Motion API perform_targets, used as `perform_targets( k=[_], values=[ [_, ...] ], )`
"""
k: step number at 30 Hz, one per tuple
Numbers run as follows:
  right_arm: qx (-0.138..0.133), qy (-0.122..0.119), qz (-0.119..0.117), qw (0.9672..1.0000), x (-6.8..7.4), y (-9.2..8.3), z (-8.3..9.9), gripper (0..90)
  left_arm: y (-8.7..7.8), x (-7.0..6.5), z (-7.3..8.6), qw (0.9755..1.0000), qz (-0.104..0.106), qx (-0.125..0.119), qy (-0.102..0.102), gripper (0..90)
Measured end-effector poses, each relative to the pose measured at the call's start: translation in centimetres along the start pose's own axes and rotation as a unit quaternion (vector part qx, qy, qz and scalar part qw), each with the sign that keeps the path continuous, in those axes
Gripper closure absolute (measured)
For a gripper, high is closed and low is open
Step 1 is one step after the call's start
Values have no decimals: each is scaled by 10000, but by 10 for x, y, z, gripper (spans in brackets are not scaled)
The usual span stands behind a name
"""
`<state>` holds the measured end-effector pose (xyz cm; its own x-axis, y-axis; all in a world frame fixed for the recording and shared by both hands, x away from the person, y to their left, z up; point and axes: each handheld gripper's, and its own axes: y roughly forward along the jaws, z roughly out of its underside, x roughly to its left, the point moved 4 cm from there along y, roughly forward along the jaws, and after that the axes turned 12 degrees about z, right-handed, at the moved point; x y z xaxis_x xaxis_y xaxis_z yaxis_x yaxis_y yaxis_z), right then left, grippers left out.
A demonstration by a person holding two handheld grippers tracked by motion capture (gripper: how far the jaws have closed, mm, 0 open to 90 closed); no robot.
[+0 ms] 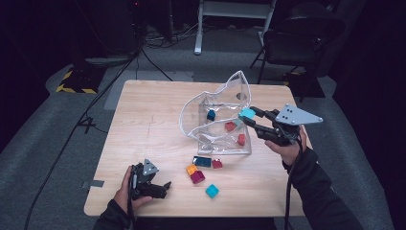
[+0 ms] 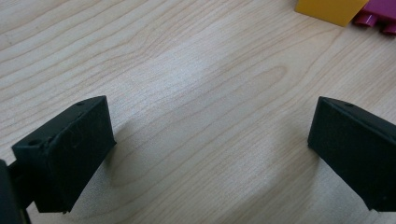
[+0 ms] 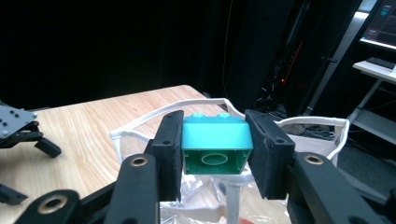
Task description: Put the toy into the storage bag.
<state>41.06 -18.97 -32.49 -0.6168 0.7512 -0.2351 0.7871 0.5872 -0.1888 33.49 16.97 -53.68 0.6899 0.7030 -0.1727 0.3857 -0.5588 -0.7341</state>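
While the left gripper (image 1: 165,187) is resting open near us, we are holding a teal brick (image 3: 216,142) clamped in the right gripper (image 3: 215,151) over the clear bag (image 1: 218,122), needing release

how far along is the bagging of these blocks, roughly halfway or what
About halfway. Done: a dark blue block and two red blocks lie inside the clear bag. In hand: the right gripper is shut on a teal block at the bag's opening. Left: five blocks on the table, among them an orange block and a magenta block. The left gripper rests open.
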Motion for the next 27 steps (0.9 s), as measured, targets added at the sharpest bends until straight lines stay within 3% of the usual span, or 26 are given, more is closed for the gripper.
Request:
perform_targets(
  k=[9,18,27],
  values=[
    [49,-16,64,10000,-1,14,-6,593,0,0,0,10000,-10,-5,14,5],
    [199,5,120,9997,-2,43,-12,593,0,0,0,10000,3,-7,-1,5],
    [378,-39,170,9991,0,61,-10,592,0,0,0,10000,12,1,-1,5]
  ],
)
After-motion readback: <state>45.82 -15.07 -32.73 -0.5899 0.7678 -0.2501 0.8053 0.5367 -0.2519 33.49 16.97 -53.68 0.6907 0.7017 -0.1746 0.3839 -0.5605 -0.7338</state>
